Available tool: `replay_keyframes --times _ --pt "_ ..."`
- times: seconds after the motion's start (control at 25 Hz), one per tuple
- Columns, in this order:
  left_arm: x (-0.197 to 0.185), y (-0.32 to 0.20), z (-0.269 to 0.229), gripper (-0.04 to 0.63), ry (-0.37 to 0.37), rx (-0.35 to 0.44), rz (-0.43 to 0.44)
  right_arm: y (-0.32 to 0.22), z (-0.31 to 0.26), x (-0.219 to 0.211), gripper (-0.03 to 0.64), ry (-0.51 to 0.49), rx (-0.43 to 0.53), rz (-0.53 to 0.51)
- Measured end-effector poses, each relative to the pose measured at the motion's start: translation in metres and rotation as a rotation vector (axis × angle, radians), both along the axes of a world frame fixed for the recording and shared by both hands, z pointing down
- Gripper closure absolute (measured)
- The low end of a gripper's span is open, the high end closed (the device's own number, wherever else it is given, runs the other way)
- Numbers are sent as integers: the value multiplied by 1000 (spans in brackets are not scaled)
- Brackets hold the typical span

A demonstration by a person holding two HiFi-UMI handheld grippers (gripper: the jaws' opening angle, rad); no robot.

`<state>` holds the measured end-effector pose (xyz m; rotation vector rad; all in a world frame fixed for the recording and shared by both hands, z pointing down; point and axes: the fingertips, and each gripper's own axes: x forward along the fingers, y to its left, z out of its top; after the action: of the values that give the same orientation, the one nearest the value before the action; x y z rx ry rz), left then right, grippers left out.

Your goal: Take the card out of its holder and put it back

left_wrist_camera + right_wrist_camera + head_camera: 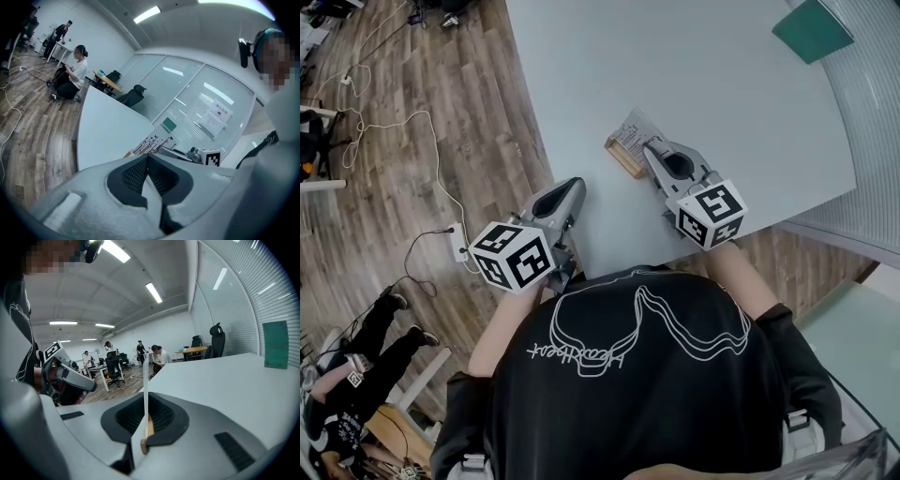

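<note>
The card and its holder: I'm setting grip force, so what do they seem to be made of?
Card: looks like thin, stiff paper or plastic sheet, white with fine black print; edge-on in the right gripper view it stands as a straight thin line.
Holder: probably bare light wood, a tan matt block; grain too small to tell.

The pale table [675,84] carries a wooden holder [623,157] near its front edge, with a printed card [637,127] in it. A green flat object [812,30] lies at the far right corner.
</note>
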<state>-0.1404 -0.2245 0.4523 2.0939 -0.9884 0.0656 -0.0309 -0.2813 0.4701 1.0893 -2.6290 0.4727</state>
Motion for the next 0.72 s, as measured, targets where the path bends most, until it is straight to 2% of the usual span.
replay_keyframes --times 0.72 --pt "-9 -1 2 583 16 -26 -41 -2 30 -8 594 55 -62 -9"
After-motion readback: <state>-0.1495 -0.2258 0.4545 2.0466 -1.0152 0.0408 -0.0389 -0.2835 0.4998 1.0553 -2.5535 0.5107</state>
